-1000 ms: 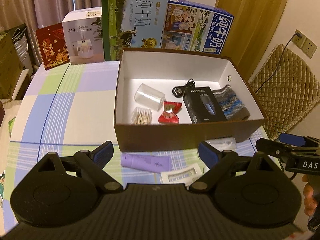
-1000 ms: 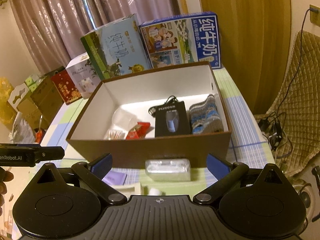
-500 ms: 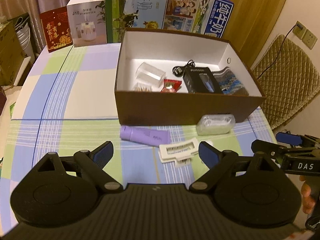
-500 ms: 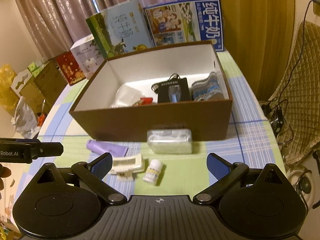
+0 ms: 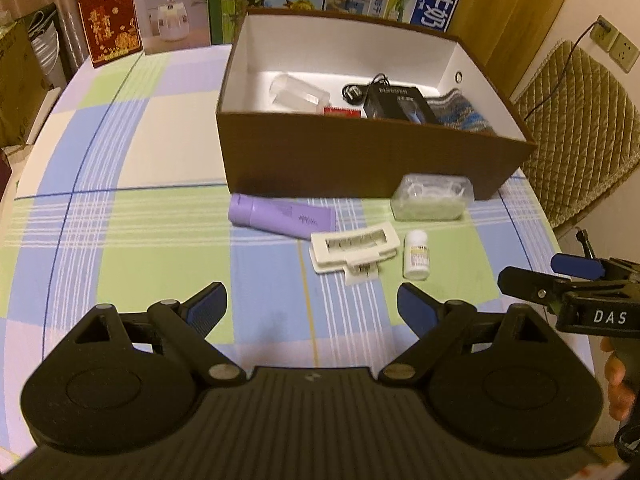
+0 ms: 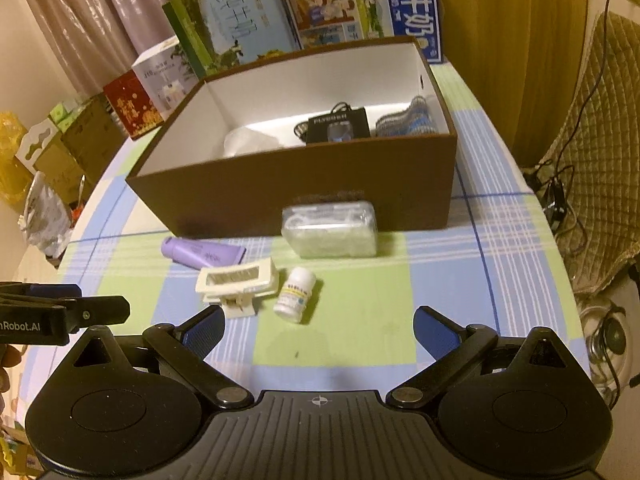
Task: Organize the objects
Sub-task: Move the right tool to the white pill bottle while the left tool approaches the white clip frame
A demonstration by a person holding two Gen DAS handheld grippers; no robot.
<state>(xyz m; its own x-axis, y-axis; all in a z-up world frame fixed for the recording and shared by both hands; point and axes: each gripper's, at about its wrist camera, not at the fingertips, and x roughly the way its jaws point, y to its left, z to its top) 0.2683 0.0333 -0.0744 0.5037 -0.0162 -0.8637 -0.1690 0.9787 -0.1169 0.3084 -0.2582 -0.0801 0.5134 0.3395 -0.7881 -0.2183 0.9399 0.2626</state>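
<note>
Left gripper (image 5: pixel 312 306): jaws spread wide, nothing between the blue pads, held over the near part of the table.
Right gripper (image 6: pixel 318 326): jaws likewise wide apart and empty, near edge of the table, right of the left one.
Small white pill bottle with a yellow-blue label (image 6: pixel 295 294): lying on its side on a green square, just beyond the right jaws.
Cream plastic rectangular frame piece (image 6: pixel 238 283): flat on the cloth, just left of the bottle.
Lilac squeeze tube (image 5: pixel 282 219): lying flat, left of and beyond the frame, close to the box front.
Clear plastic case of white floss picks (image 6: pixel 329 230): against the front wall of the box, far side of the bottle.
Brown open cardboard box with a white inside (image 5: pixel 372 160): mid-table; holding a black product box (image 5: pixel 402 104), a clear plastic cup (image 5: pixel 300 92) on its side, a striped knitted cloth (image 5: pixel 460 112), a black cable, a red wrapper.
Checked blue, green and white tablecloth (image 5: pixel 132 236): covering the table.
Far edge: milk cartons, a white humidifier box (image 5: pixel 172 4), a red packet.
</note>
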